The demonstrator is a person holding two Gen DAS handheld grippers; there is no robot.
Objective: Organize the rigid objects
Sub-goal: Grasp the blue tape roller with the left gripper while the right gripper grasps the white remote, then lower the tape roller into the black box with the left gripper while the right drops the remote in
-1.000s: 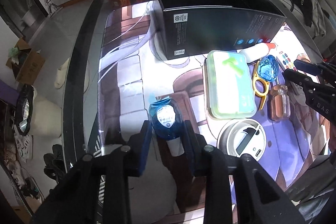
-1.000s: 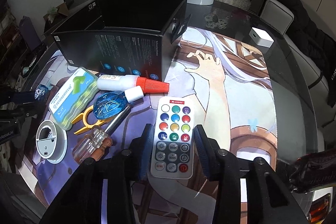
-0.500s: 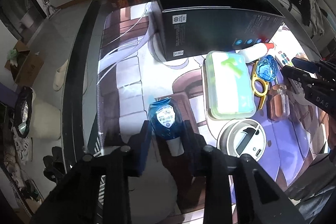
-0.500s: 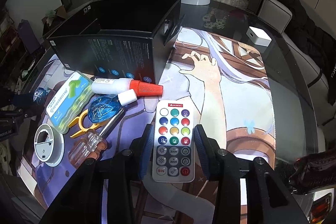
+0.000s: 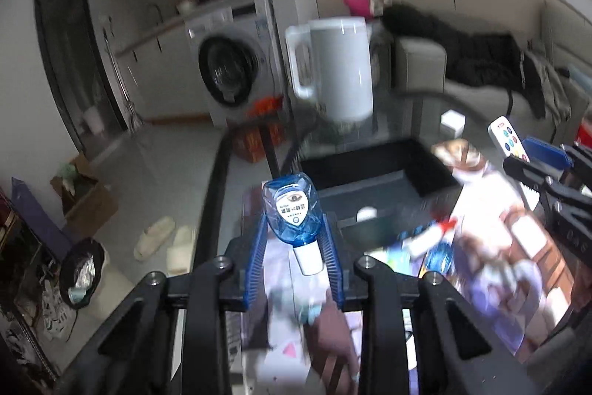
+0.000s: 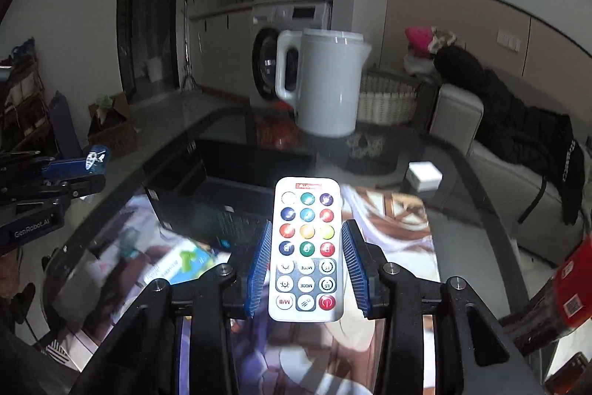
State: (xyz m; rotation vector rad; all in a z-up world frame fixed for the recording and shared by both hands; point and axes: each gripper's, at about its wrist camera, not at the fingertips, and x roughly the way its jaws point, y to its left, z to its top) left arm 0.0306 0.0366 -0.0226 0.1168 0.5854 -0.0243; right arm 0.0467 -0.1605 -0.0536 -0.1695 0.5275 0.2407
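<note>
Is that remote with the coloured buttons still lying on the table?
No. The remote is clamped between the blue pads of the right hand-held gripper, lifted clear above the patterned table mat.

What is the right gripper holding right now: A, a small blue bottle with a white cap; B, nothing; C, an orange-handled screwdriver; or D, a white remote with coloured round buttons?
D: the right gripper is shut on the white remote with coloured round buttons, its blue pads pressed to both long edges, lifted above the illustrated table mat.
</note>
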